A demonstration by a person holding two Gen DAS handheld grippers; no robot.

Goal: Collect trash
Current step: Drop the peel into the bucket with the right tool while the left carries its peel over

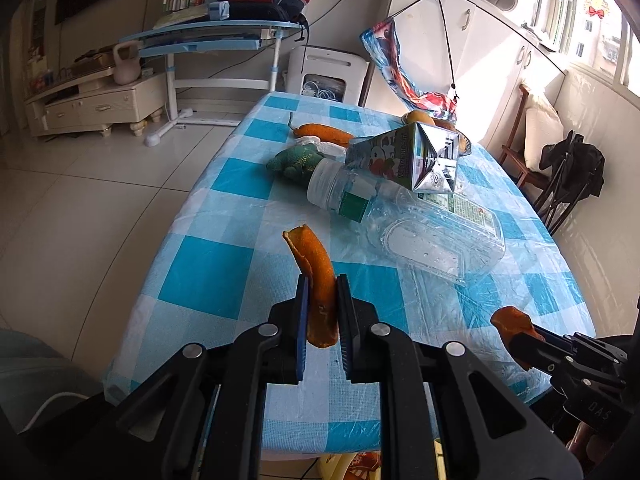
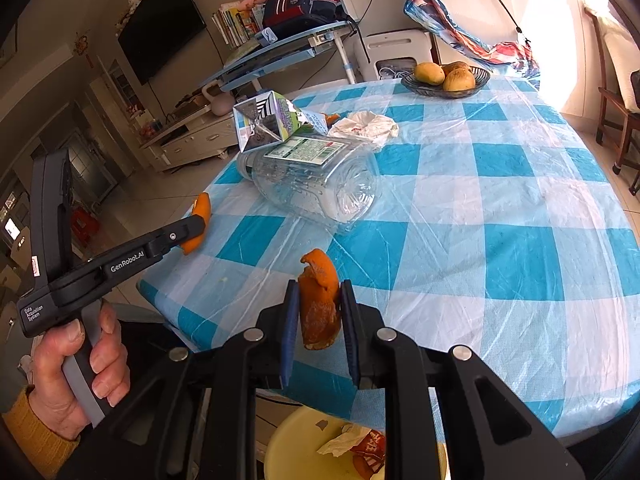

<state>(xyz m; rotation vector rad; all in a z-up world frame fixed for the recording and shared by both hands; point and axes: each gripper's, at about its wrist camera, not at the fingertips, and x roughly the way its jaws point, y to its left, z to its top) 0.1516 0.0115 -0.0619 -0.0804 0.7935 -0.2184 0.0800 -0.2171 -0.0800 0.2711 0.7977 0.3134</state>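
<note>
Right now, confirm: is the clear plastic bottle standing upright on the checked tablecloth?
No, the clear plastic bottle lies on its side on the checked tablecloth.

Near the table (image 2: pixel 500 208) edge the checked cloth lies bare, and the wide stretch on the window side up to the fruit bowl (image 2: pixel 446 87) is bare too. Toward the middle a clear jug (image 2: pixel 316 180) lies on its side, with a carton (image 2: pixel 272 120) resting on it and a crumpled wrapper (image 2: pixel 366 126) just behind. Beyond these, a green toy (image 1: pixel 296 162) and a long peel (image 1: pixel 324 133) crowd the far left part. Below the near edge a yellow bin (image 2: pixel 298 436) stands open, partly hidden by the gripper arms.
</note>
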